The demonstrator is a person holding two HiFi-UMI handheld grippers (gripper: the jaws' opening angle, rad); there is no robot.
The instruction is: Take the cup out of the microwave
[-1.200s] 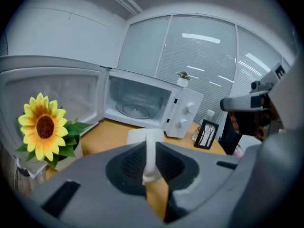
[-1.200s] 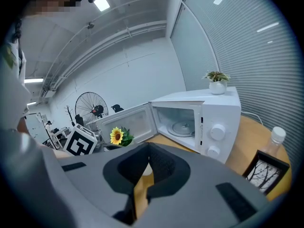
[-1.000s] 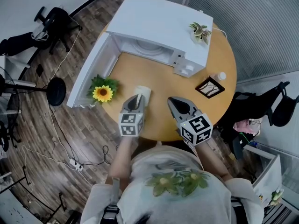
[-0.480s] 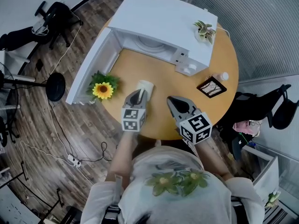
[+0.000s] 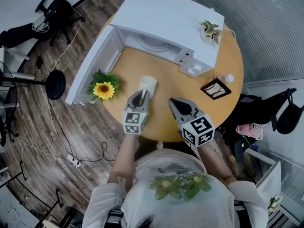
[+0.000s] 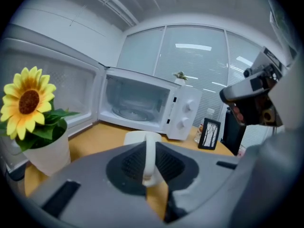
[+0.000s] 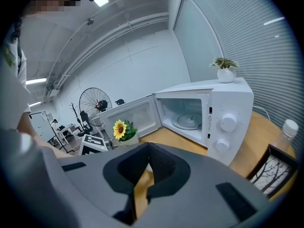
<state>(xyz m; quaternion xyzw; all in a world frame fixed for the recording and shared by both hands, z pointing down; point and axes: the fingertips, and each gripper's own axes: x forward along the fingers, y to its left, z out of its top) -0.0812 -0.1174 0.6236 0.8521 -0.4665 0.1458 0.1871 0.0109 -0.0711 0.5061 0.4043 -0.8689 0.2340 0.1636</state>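
Left tool clamping on the handle of the cup. Cup standing upright outside the open microwave, over the desk, near the sunflower pot. Right tool hovering alongside, jaws together, gripping 0 items.

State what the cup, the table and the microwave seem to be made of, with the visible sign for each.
Cup: probably glazed ceramic; opaque cream, smooth, with a thick handle.
Table: wood or wood-look laminate; an even tan, smooth top.
Microwave: white painted metal or plastic casing, smooth and plain; the look does not settle which.
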